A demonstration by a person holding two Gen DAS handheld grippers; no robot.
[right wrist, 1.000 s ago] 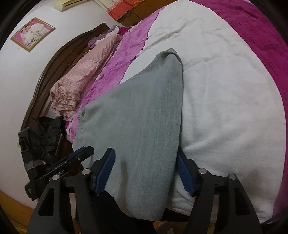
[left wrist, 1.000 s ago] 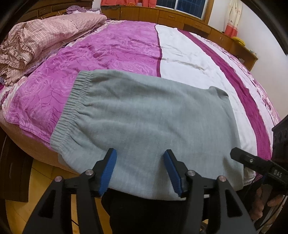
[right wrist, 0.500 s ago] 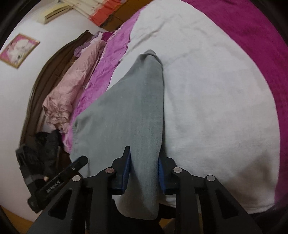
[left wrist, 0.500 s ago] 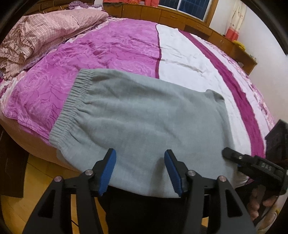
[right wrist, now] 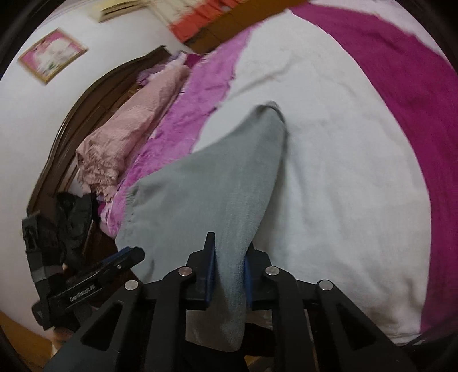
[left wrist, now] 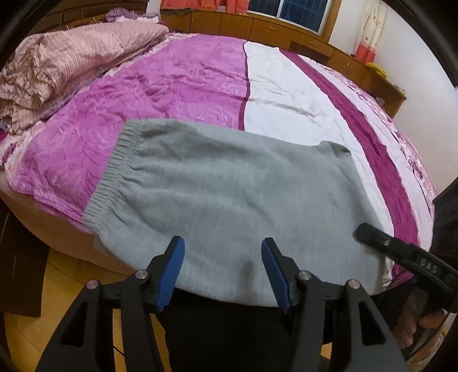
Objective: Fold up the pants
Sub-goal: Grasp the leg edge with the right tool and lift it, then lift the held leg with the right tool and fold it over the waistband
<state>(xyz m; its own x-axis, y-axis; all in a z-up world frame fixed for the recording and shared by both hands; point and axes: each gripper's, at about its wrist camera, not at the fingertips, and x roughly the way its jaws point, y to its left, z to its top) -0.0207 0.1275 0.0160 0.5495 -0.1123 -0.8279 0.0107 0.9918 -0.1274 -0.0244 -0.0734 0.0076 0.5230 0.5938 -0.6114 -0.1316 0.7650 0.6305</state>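
The grey pants lie folded across the near edge of the bed, elastic waistband at the left, the near edge hanging over the bed's side. My left gripper is open, its blue pads on either side of the near edge of the pants, not gripping. My right gripper is shut on the near right edge of the grey pants, with cloth pinched between its pads. The right gripper also shows at the lower right of the left wrist view.
The bed has a purple, white and magenta cover. A pink quilt is heaped at the far left. Wooden cabinets line the far wall. A dark headboard and black clothing lie at left. Wood floor lies below.
My right gripper closed on the right edge of the pants and has stayed shut on it. My left gripper stayed open at the near edge, and its view shifted slightly.
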